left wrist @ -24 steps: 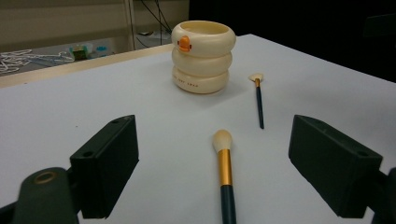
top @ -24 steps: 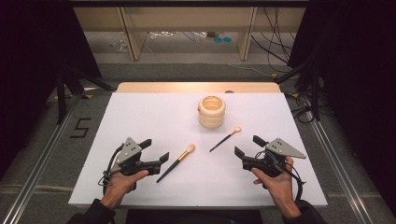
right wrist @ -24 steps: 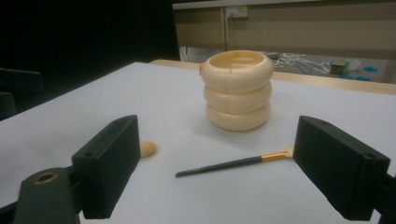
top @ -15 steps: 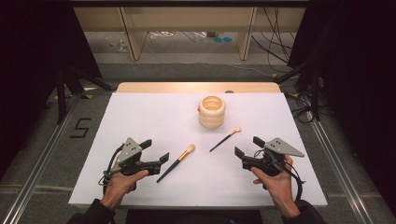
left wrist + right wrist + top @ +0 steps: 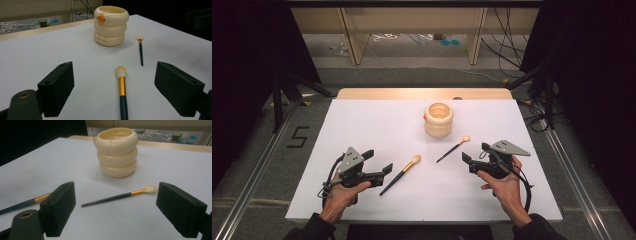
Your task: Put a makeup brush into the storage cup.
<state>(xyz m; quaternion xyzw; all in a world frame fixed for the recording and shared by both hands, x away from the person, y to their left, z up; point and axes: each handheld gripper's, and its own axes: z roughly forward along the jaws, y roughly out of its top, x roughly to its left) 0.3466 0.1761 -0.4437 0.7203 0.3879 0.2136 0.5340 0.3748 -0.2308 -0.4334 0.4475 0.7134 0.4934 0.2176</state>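
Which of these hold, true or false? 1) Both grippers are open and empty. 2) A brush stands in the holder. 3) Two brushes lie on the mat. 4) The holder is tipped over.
1) True: the left gripper and the right gripper are both open, with nothing between the jaws.
2) False: the cream ringed holder looks empty.
3) True: the thick brush and the thin brush lie flat on the white mat.
4) False: it stands upright.

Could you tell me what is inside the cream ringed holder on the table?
The cream ringed holder shows only bare inner wall near its rim; nothing sticks out. Its bottom is hidden by its own wall.
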